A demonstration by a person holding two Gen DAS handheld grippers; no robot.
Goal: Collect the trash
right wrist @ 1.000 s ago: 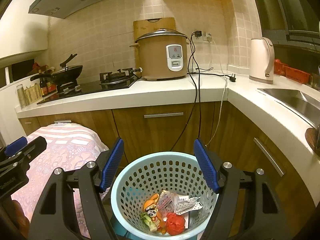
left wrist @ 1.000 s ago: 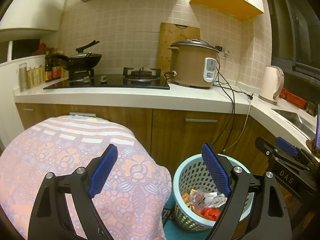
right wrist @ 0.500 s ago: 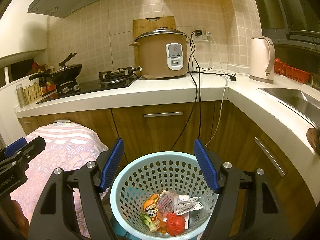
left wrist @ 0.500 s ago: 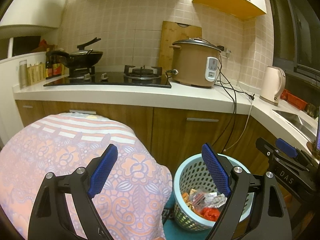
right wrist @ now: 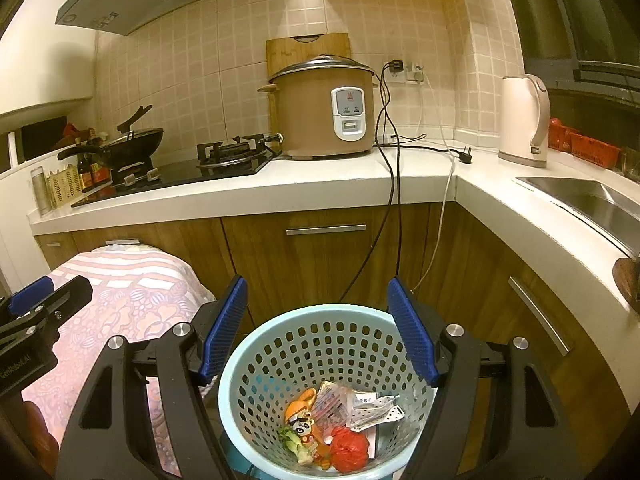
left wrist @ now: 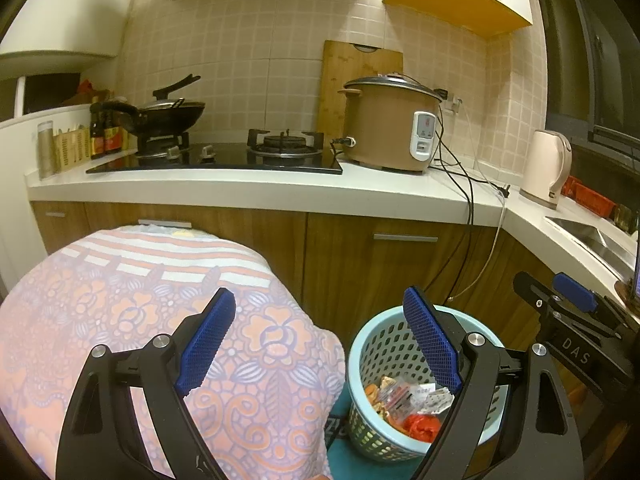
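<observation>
One pale blue perforated basket (right wrist: 326,364) fills the lower centre of the right wrist view, and the trash sits at its bottom: a red crumpled wrapper (right wrist: 350,446), a white perforated packet (right wrist: 376,412), an orange peel (right wrist: 300,400), a small panda-printed packet (right wrist: 302,426) and something green, possibly vegetable scraps (right wrist: 294,444). The right gripper (right wrist: 318,338) hangs above the basket with its jaws spread wide and nothing between them; its blue pads (right wrist: 226,330) frame the rim on either side.

In the left wrist view the same basket (left wrist: 380,344) appears at lower right, partly behind one finger. The left gripper (left wrist: 320,348) also has its jaws spread and empty, over a floral cloth (left wrist: 160,320) that covers the lower left of the frame.

Higher up, along the white counter (right wrist: 320,184), stand a brown rice cooker (right wrist: 324,108) with its lid on, a pale kettle (right wrist: 524,120) at the right, and a lidded black wok (right wrist: 132,140) on the stove at left. A steel sink (right wrist: 580,196) lies at the right edge.
</observation>
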